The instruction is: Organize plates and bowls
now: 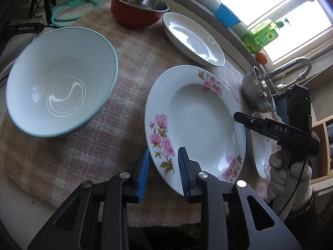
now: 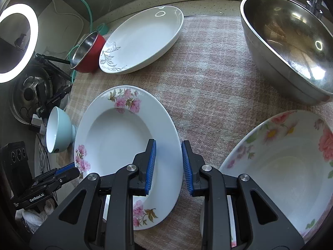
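Left tool and right tool each straddle, narrow, the floral plate rim at 6 o'clock; should lift level.

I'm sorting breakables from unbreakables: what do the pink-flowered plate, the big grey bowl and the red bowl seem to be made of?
Pink-flowered plate: probably glazed ceramic or porcelain; glossy white with printed flowers.
Big grey bowl: looks like stainless steel; brushed surface with mirror-like reflections.
Red bowl: shiny metal inside, red outside, coated or plastic; cannot tell which.
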`<state>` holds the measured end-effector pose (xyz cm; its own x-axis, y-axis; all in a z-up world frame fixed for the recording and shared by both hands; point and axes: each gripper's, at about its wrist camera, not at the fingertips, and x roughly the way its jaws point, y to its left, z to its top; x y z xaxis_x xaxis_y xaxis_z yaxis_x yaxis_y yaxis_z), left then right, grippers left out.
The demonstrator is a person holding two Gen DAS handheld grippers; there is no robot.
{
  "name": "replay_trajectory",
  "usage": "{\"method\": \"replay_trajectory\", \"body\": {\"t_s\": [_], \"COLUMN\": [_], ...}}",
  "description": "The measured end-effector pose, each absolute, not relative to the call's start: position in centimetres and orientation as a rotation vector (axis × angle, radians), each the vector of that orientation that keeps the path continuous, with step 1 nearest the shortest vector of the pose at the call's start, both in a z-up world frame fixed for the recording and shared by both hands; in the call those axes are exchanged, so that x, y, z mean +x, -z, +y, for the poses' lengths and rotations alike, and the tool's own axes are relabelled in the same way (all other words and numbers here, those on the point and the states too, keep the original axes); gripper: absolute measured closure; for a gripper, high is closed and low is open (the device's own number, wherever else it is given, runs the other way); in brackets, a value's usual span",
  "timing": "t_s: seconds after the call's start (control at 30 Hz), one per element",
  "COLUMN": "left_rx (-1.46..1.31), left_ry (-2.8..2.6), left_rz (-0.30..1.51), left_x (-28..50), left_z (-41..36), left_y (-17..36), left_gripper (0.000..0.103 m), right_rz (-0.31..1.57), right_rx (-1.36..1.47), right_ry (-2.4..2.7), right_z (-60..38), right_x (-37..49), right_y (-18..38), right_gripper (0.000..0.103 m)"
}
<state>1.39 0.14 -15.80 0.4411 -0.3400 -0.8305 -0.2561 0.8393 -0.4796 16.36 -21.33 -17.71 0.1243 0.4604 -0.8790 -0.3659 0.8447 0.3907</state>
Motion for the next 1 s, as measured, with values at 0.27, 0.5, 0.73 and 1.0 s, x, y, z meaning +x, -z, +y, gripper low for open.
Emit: {"method": "replay_trajectory", "body": {"t_s": [0.27, 0.5, 0.73, 1.0], "left_rx": [-0.588, -0.591, -0.585, -0.576], "left_ry": [0.056, 0.055, 0.060, 0.061], "left_rz": [1.133, 1.131, 1.136, 1.136], "left_x": [1.3, 1.2, 1.1, 1.3], "left_z": [0.0, 0.1, 0.0, 0.0], "left_y": [15.8, 15.8, 15.9, 15.9], "left_gripper": [0.078, 0.078, 0.078, 0.078], "right_rz": [1.320, 1.325, 1.330, 1.335], "right_rx": [0.088, 0.086, 0.079, 0.069], "right_ry": [-0.592, -0.584, -0.583, -0.583], "right_z": [-21.8, -22.0, -22.2, -22.3], "right_x": [15.1, 14.3, 13.6, 13.1], "right_y": [17.6, 17.7, 17.6, 17.7], "right_gripper": [0.077, 0.077, 0.077, 0.077]}}
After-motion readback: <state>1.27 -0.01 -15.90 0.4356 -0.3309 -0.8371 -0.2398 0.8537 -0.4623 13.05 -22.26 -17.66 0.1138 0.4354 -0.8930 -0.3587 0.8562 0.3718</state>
